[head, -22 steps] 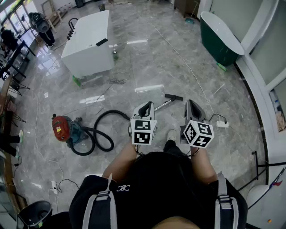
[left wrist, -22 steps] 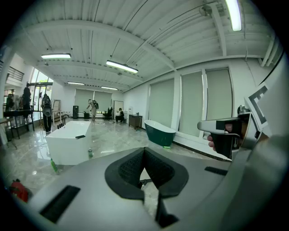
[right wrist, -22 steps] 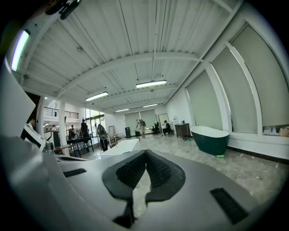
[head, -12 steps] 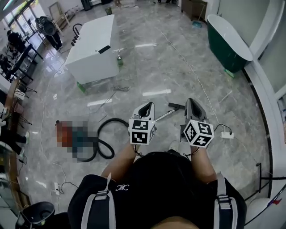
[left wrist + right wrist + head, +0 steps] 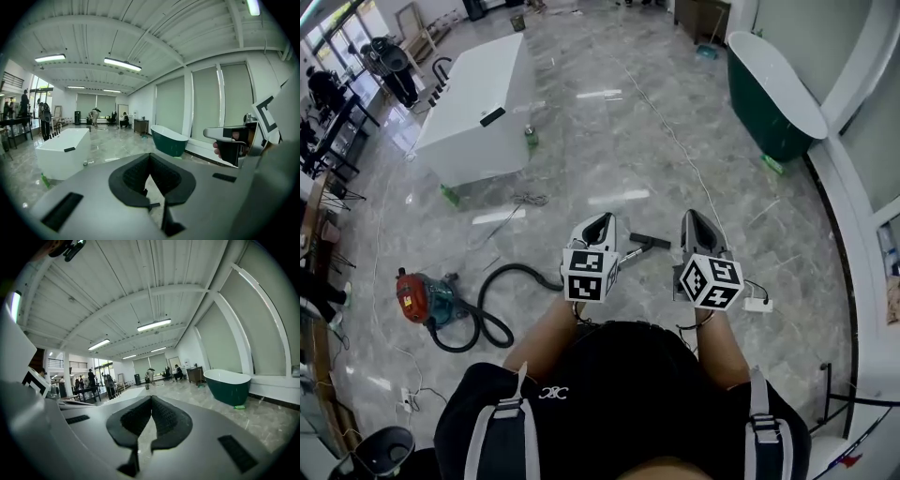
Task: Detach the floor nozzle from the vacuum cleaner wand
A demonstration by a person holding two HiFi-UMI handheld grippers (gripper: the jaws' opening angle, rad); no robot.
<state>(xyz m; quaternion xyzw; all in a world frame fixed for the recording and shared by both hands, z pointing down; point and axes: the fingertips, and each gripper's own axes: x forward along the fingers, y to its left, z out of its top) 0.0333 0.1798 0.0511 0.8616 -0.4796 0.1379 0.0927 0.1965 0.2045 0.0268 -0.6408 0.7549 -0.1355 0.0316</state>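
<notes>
The vacuum cleaner lies on the marble floor in the head view: a red and teal body (image 5: 422, 295), a looped black hose (image 5: 502, 298), and a silver wand (image 5: 630, 249) ending in the black floor nozzle (image 5: 650, 241). My left gripper (image 5: 596, 225) hovers just left of the wand and well above it, shut and empty. Just right of the nozzle, my right gripper (image 5: 694, 223) is held up the same way, also shut with nothing in it. In the left gripper view, the black pads (image 5: 161, 176) meet. The right gripper view shows its pads (image 5: 164, 418) closed together too.
A white bathtub (image 5: 478, 94) stands at the far left and a green one (image 5: 773, 84) at the far right by the wall. A white power strip (image 5: 757, 304) and thin cables lie on the floor. People and black racks are at the far left edge.
The view has shifted, and the nozzle and wand now lie closer under both grippers. Both grippers keep the same raised pose and stay shut.
</notes>
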